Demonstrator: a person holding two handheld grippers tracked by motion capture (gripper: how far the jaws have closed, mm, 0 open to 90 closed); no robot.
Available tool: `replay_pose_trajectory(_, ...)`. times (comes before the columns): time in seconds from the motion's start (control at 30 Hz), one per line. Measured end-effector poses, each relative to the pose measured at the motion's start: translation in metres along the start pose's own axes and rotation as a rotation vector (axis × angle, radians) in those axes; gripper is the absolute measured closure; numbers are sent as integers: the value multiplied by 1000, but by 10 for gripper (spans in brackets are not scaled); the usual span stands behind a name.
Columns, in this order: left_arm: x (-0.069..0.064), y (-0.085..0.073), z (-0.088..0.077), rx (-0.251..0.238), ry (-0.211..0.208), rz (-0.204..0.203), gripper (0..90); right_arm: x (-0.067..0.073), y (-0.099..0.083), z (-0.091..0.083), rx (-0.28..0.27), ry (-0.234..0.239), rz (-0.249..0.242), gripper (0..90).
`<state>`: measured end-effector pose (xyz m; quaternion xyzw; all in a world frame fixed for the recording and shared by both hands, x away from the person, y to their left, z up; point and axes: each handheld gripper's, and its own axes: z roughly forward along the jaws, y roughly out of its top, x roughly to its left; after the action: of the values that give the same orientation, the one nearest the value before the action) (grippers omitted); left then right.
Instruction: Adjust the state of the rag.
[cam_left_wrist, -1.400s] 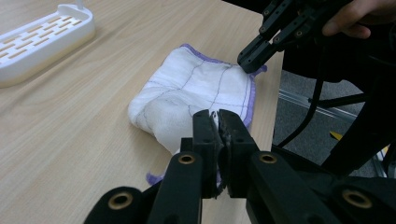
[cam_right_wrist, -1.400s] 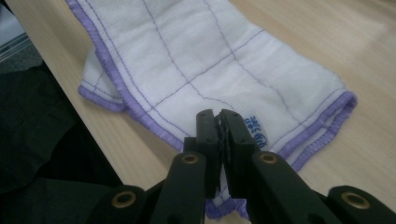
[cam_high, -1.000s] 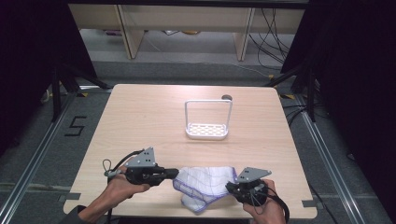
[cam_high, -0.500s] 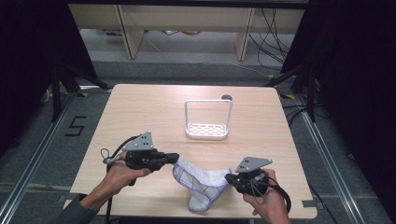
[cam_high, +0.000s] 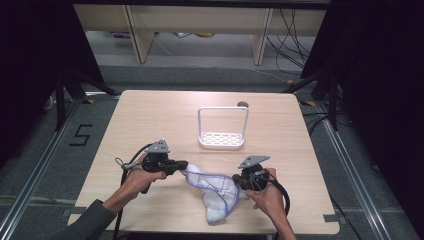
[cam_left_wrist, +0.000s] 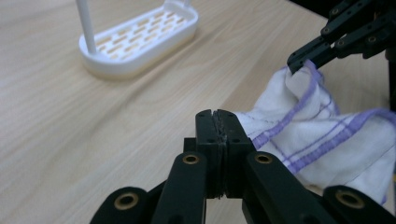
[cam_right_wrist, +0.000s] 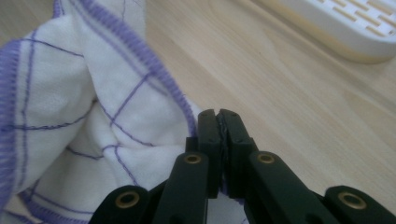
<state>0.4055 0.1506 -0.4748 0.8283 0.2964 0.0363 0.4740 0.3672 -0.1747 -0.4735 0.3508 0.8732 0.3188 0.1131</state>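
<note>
The cloth (cam_high: 214, 192) is white with purple lines and a purple hem, and it sits near the front edge of the table (cam_high: 150, 115), between the two hands. In the high view its top edge is strung between the grippers, running left to right and sagging a little in the middle. From there the rest hangs and trails toward the person, so the long axis of the bunched body runs from the stretched edge down to a rounded lump on the tabletop close to the front edge.

The left gripper (cam_high: 184, 164) has its jaws pressed together on the cloth's left corner; the left gripper view shows the hem caught between the closed tips. The right gripper (cam_high: 236, 178) pinches the right corner in the same way, with purple-edged fabric bulging out beside its shut jaws in the right gripper view (cam_right_wrist: 218, 122). The two grippers point at each other along the taut edge.

A white rack (cam_high: 222, 136) with a slotted base and an upright frame stands farther back, well apart from the cloth.
</note>
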Motion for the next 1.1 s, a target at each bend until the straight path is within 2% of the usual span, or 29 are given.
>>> replay_pose_trajectory(0.03, 2, -3, 2, 5, -2, -12, 880, -1, -1, 3, 6, 17, 19, 884)
replay_pose_trajectory(0.07, 2, -3, 2, 5, -2, -12, 880, -1, -1, 3, 6, 17, 19, 884)
replay_pose_trajectory(0.1, 4, -6, 4, 16, -3, -18, 880, -3, -2, 6, 2, 37, 27, 878)
replay_pose_trajectory(0.13, 5, -7, 5, 17, -4, -24, 878, -4, -3, 6, -2, 29, 47, 867)
replay_pose_trajectory(0.17, 5, -8, 6, 16, -16, -31, 875, -6, -4, 2, -20, 36, 60, 811)
replay_pose_trajectory(0.2, 5, -9, 6, 21, -25, -23, 875, -6, -4, 2, -20, 36, 60, 811)
replay_pose_trajectory(0.23, 5, -9, 6, 22, -27, -23, 863, -6, -4, -4, -52, 25, 96, 699)
replay_pose_trajectory(0.3, 5, -9, 6, 18, -43, -33, 849, -8, -4, -7, -71, 15, 99, 683)
replay_pose_trajectory(0.33, 4, -8, 5, 21, -43, -34, 819, -8, -3, -10, -81, 27, 106, 640)
replay_pose_trajectory(0.37, 5, -8, 5, 15, -54, -31, 798, -9, -1, -13, -99, 38, 88, 622)
replay_pose_trajectory(0.43, 5, -9, 5, 8, -51, -35, 789, -9, -1, -12, -117, 44, 79, 615)
replay_pose_trajectory(0.47, 5, -9, 4, 8, -50, -37, 769, -7, 0, -14, -110, 56, 93, 596)
replay_pose_trajectory(0.5, 6, -9, 5, 10, -55, -32, 767, -7, 1, -12, -129, 61, 74, 579)
replay_pose_trajectory(0.53, 6, -9, 4, 12, -58, -28, 761, -7, 2, -11, -122, 65, 56, 564)
replay_pose_trajectory(0.6, 6, -9, 4, 9, -60, -27, 732, -7, 4, -5, -123, 69, 54, 555)
replay_pose_trajectory(0.63, 6, -9, 4, 8, -69, -19, 720, -8, 5, -2, -99, 85, 37, 554)
replay_pose_trajectory(0.67, 6, -8, 3, 3, -72, -14, 696, -9, 5, 2, -86, 97, 23, 556)
replay_pose_trajectory(0.7, 6, -7, 1, -4, -70, -8, 660, -9, 6, 7, -99, 120, 21, 586)
replay_pose_trajectory(0.73, 5, -6, -3, -23, -56, 1, 564, -12, 6, 13, -82, 176, 1, 725)
replay_pose_trajectory(0.77, 5, -6, -3, -23, -56, 1, 532, -12, 6, 13, -82, 176, 1, 725)
replay_pose_trajectory(0.8, 6, -5, -6, -30, -59, -4, 532, -13, 7, 14, -83, 190, 1, 805)
replay_pose_trajectory(0.83, 6, -5, -9, -35, -62, -8, 481, -13, 7, 15, -85, 200, -10, 880)
replay_pose_trajectory(0.93, 5, -6, -18, -43, -97, 32, 462, -12, 7, 11, -98, 205, -24, 898)
replay_pose_trajectory(0.97, 1, -9, -19, -31, -95, 57, 419, -11, 7, 8, -101, 214, -12, 900)
replay_pose_trajectory(1.0, 1, -9, -19, -31, -95, 57, 405, -11, 7, 8, -101, 214, -12, 900)
replay_pose_trajectory(1.07, -3, -13, -15, -12, -80, 80, 397, -10, 7, 6, -109, 211, -25, 900)
replay_pose_trajectory(1.1, -6, -19, -7, 25, -48, 102, 387, -7, 8, 1, -112, 195, -17, 900)
